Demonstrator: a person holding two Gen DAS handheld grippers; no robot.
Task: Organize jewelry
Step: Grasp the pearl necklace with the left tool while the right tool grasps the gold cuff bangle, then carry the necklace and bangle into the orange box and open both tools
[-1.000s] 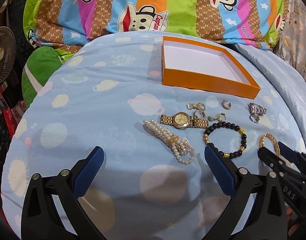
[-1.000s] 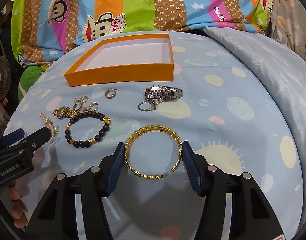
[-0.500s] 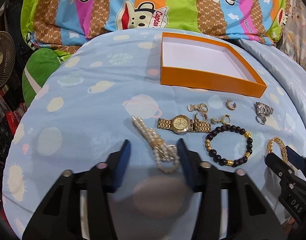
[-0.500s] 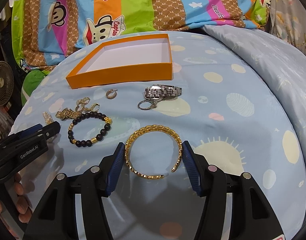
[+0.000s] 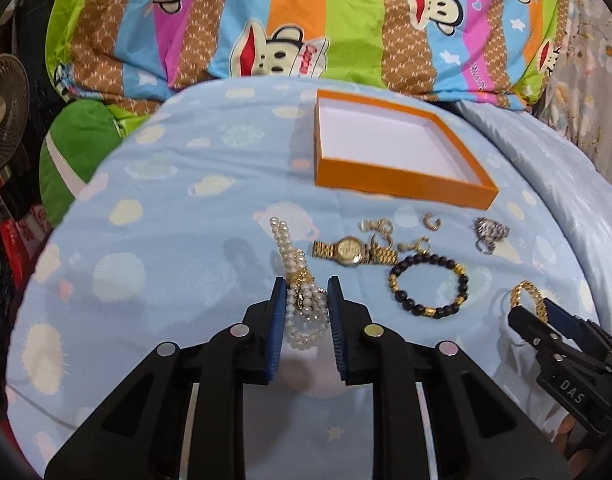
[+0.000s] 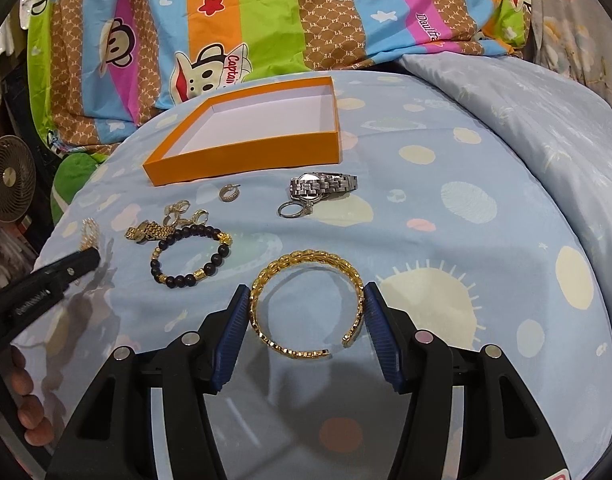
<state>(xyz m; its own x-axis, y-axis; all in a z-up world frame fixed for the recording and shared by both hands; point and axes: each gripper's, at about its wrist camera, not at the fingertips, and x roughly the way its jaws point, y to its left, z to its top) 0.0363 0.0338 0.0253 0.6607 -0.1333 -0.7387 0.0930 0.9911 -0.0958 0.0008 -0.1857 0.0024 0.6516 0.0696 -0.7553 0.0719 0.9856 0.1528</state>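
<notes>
On the light blue bedspread my left gripper (image 5: 306,282) is closing its jaws on the near end of a white pearl strand (image 5: 282,236), and the blue pads press the bunched pearls. My right gripper (image 6: 306,288) has a gold bangle (image 6: 306,260) pinched between its pads, touching both sides. An empty orange box (image 5: 402,180) lies further back. Between them lie a gold watch (image 5: 348,250), a black bead bracelet (image 5: 434,257), a silver watch (image 6: 322,186), a silver ring (image 6: 290,209) and small gold earrings (image 6: 229,193).
A striped monkey-print quilt (image 5: 306,20) is piled behind the box. A fan (image 5: 2,116) and a green cushion (image 5: 78,148) sit off the bed's left side. A person's fingers (image 6: 26,400) hold the left gripper's handle. Folded pale blue bedding (image 6: 526,100) rises at right.
The left gripper's jaws went from wide open to closed around the pearl strand as it moved in over it. The right gripper and the gold bangle stayed put.
</notes>
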